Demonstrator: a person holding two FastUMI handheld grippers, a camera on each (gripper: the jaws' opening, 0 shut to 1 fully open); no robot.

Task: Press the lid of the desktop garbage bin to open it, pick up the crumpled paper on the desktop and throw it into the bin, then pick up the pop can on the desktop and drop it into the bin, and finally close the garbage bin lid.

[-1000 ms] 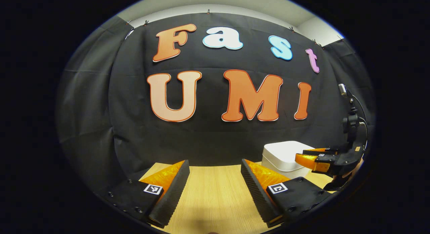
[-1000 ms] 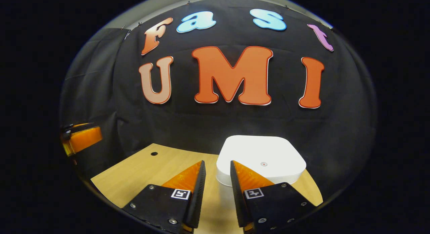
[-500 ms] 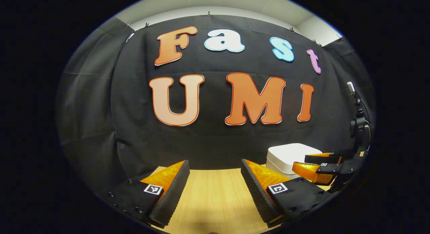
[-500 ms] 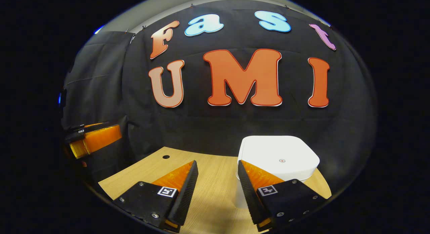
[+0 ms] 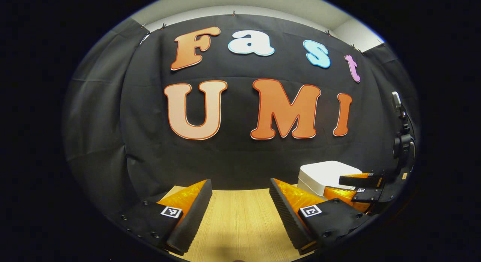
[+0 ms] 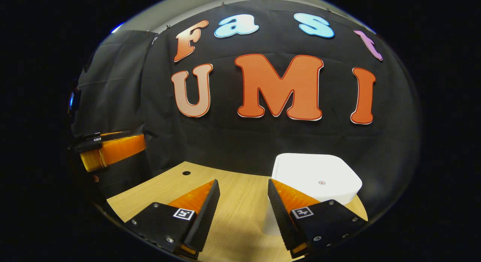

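Pale wood-grain desktop point(image 6: 233, 202) carries the garbage bin point(image 6: 317, 177), a smooth white rounded-square box standing upright at the far right with its flat lid point(image 6: 313, 170) closed and facing up, while the right gripper point(image 6: 240, 209) hovers spread just beside it and the left gripper point(image 5: 240, 207) is spread over bare wood.

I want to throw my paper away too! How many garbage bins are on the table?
1. The white garbage bin sits at the back right of the wooden table, lid closed, just ahead of the right gripper. Parts of the table are out of view, so another could be hidden.
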